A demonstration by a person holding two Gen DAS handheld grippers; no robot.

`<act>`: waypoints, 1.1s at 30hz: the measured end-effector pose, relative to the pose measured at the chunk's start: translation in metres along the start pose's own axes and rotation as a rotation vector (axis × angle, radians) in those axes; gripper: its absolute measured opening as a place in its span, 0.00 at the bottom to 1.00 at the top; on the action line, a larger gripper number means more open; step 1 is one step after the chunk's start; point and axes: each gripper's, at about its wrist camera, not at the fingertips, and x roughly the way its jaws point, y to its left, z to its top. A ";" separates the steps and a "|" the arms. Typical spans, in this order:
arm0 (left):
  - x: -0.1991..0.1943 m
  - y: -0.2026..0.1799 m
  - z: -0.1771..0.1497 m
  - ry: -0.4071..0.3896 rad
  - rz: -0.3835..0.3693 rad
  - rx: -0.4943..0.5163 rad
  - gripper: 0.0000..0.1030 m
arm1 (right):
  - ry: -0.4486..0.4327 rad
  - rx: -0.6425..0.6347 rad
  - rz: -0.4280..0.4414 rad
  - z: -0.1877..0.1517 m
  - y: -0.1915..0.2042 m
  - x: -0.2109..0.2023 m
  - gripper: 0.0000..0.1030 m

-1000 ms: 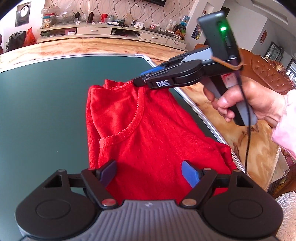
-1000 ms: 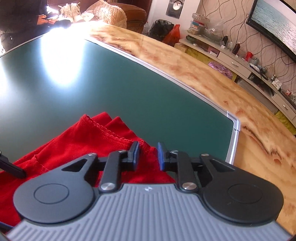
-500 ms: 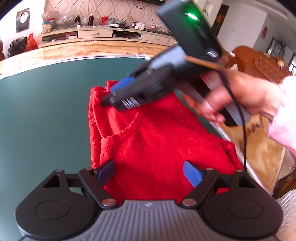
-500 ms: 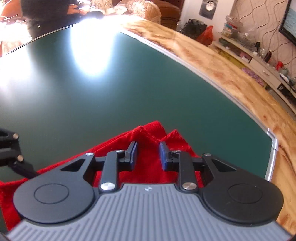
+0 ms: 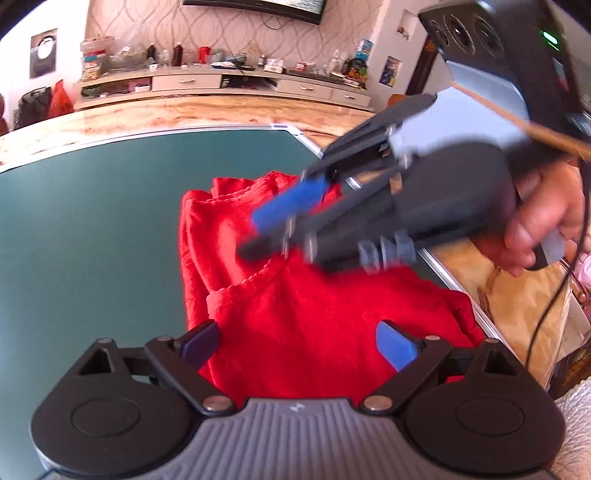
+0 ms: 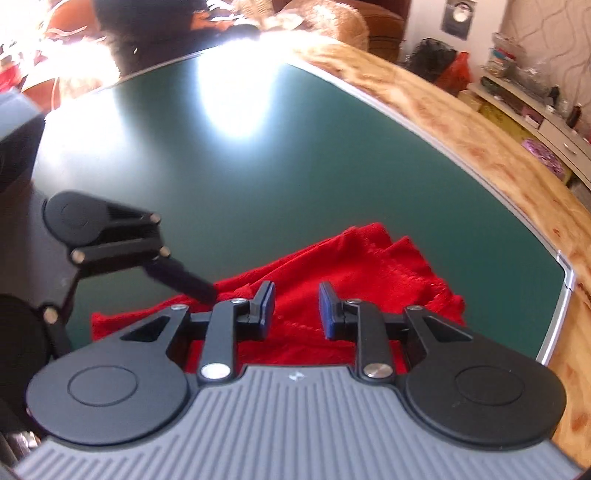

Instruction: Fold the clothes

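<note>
A red knit garment (image 5: 314, 314) lies folded on the green table top (image 5: 92, 229), near the table's right corner. My left gripper (image 5: 297, 343) is open, its blue pads wide apart just above the garment's near edge. My right gripper (image 5: 258, 236) reaches in from the right above the garment's neckline, blurred by motion. In the right wrist view the garment (image 6: 354, 266) lies under my right gripper (image 6: 295, 310), whose pads stand a little apart with nothing between them. The left gripper (image 6: 192, 284) shows at the left there.
The table has a metal rim (image 5: 454, 284) and a marble-patterned border (image 5: 229, 110). A long cabinet with bottles and clutter (image 5: 221, 77) stands along the far wall. Glare from a window lies on the table (image 6: 229, 96). A sofa (image 6: 373, 22) stands beyond.
My right gripper has swung up and toward the left over the garment, and its pads have opened a little. My left gripper has stayed open at the near edge.
</note>
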 end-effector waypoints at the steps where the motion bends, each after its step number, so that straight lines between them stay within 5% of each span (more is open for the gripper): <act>1: 0.001 -0.001 0.000 0.009 0.013 0.008 0.93 | 0.024 -0.025 0.007 0.000 0.006 0.005 0.30; 3: 0.000 -0.002 -0.002 0.018 0.030 0.013 0.93 | 0.075 -0.068 0.020 0.004 0.017 0.024 0.30; 10: -0.009 0.009 -0.014 0.018 0.071 -0.020 0.93 | 0.016 -0.015 0.061 0.016 0.018 0.035 0.30; 16: -0.022 0.013 -0.020 0.015 0.081 -0.063 0.93 | 0.062 0.265 0.067 0.023 0.000 0.012 0.30; 20: -0.029 0.015 -0.025 0.016 0.084 -0.080 0.93 | 0.091 0.334 0.036 0.034 0.018 0.006 0.30; 27: -0.036 0.020 -0.036 0.016 0.081 -0.097 0.93 | 0.219 0.511 -0.036 0.048 0.014 0.043 0.30; 33: -0.043 0.017 -0.044 -0.001 0.078 -0.075 0.94 | 0.227 0.538 -0.069 0.048 0.013 0.043 0.12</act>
